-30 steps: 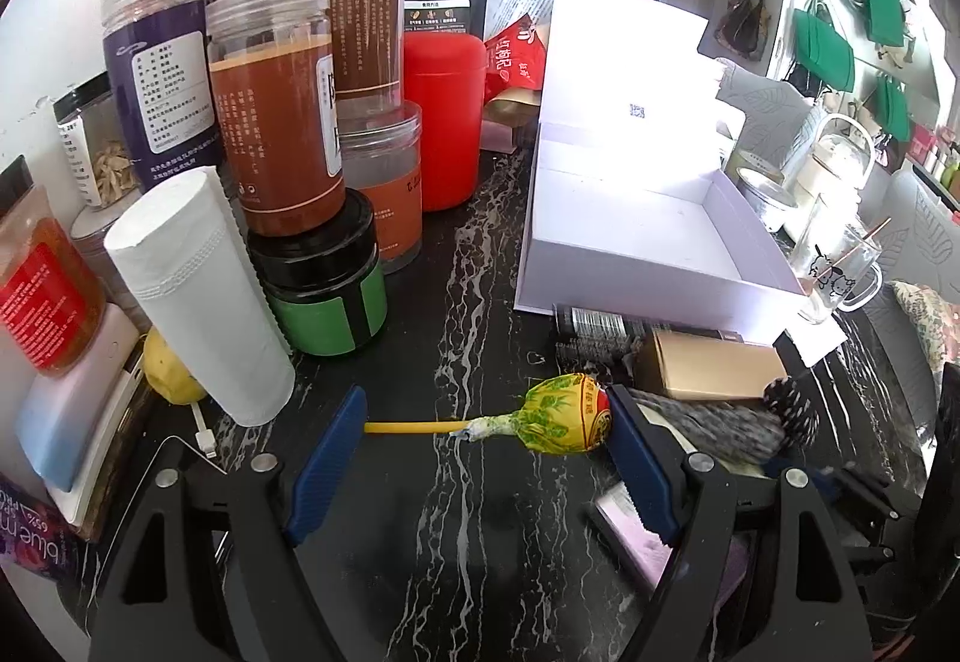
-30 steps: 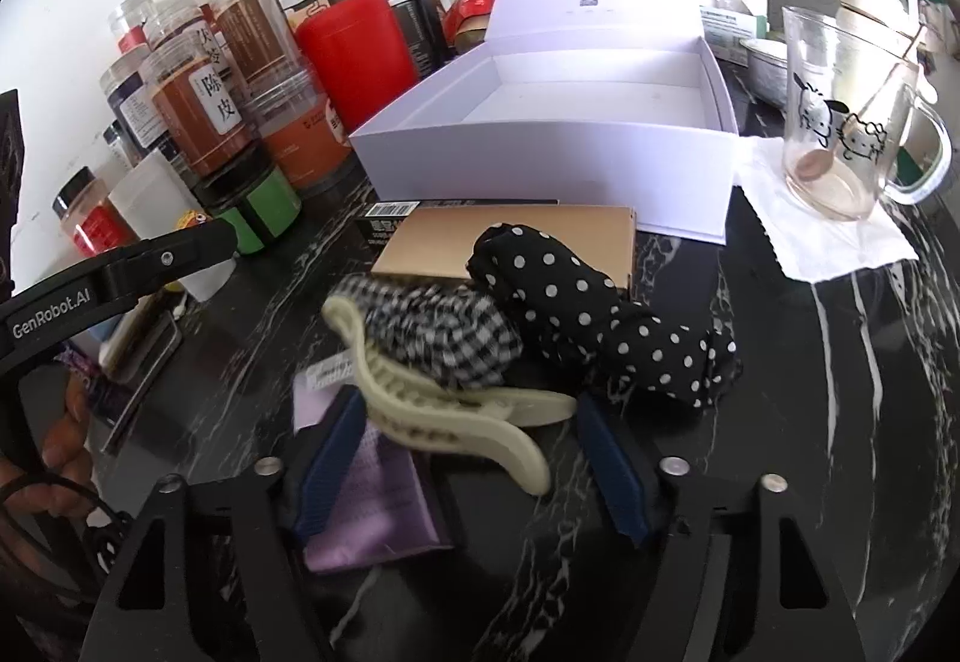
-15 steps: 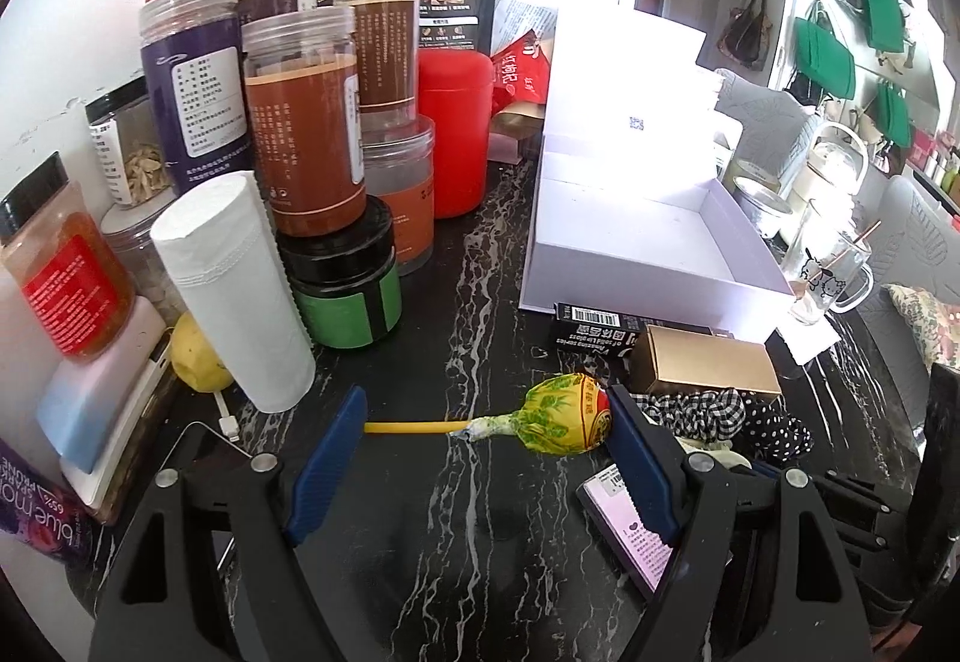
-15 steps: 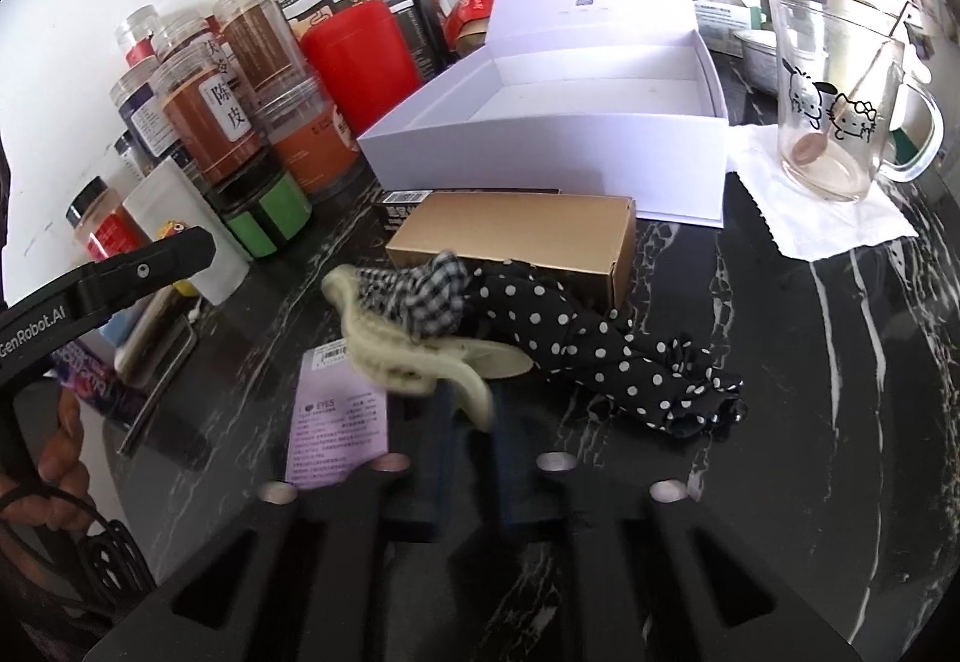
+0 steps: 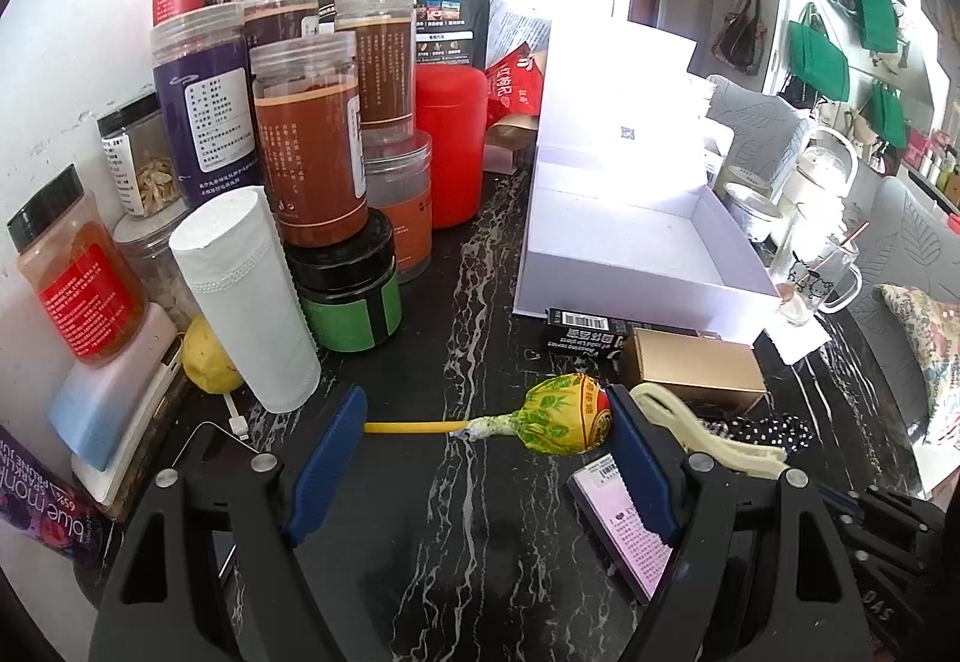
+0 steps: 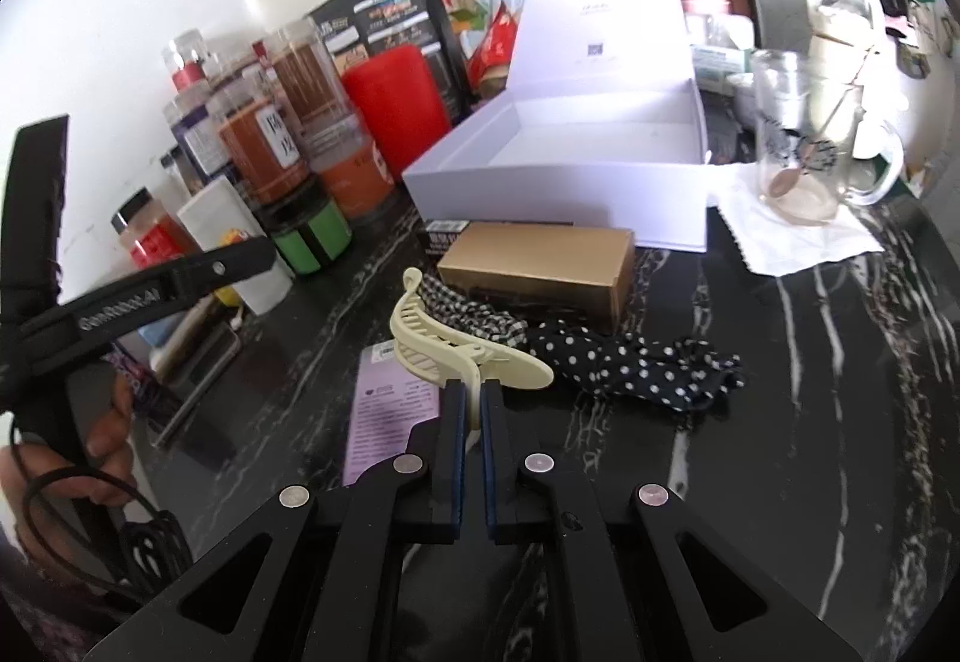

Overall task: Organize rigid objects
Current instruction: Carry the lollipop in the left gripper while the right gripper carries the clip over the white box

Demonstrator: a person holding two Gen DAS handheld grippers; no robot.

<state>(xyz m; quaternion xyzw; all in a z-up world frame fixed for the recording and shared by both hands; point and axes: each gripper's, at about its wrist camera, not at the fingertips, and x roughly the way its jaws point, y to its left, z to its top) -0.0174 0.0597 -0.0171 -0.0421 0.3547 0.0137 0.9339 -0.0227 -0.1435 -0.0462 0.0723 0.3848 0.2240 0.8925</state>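
My left gripper (image 5: pixel 480 437) holds a lollipop (image 5: pixel 561 418) lengthwise between its blue fingers, yellow stick touching the left pad, wrapped head against the right pad, above the black marble table (image 5: pixel 468 302). My right gripper (image 6: pixel 473 404) is shut on the cream hair claw clip (image 6: pixel 447 341) and holds it raised above a purple card (image 6: pixel 390 416); the clip also shows in the left wrist view (image 5: pixel 696 425). An open white box (image 6: pixel 576 158) stands behind, empty inside.
A gold box (image 6: pixel 537 266) and a black barcode box (image 5: pixel 585 332) lie before the white box. Checked and polka-dot cloths (image 6: pixel 630 362) lie beside them. Jars, a red canister (image 5: pixel 450 140) and a paper roll (image 5: pixel 246 296) crowd the left. A glass mug (image 6: pixel 798 170) stands right.
My right gripper closed on the hair clip and lifted it off the cloths. My left gripper rose and pulled back a little, still holding the lollipop.
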